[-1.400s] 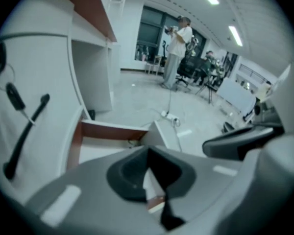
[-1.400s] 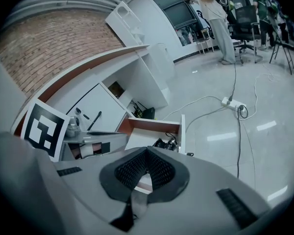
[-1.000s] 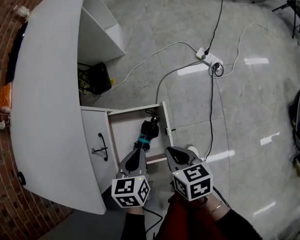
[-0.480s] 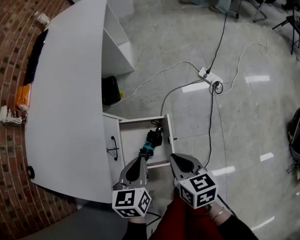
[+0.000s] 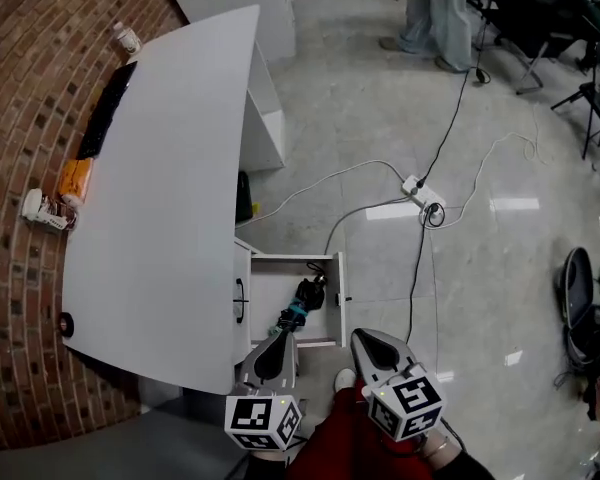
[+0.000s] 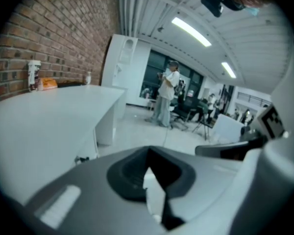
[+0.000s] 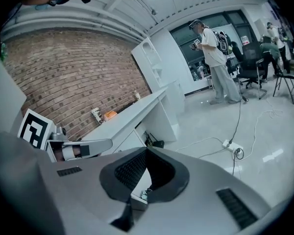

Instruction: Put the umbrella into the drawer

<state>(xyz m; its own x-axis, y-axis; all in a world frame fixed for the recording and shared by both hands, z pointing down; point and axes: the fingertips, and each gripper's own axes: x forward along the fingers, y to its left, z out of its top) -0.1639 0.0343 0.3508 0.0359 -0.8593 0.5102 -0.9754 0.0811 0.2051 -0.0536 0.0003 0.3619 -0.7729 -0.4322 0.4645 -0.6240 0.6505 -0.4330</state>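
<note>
In the open drawer (image 5: 268, 286) lies the umbrella (image 5: 300, 303), slanted, one end by the front edge. Just before the drawer, left tongs (image 5: 280, 340) and right tongs (image 5: 362, 338) are both closed, empty. Shoved carelessly, the drawer could jam on that end

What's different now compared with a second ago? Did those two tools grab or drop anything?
Both tools have lifted up and away from the drawer. The left tool and right tool now sit farther above it, and the head view has pulled back higher with them. Neither took hold of or let go of anything; both are shut and empty. The umbrella still lies in the open drawer of the white desk.
</note>
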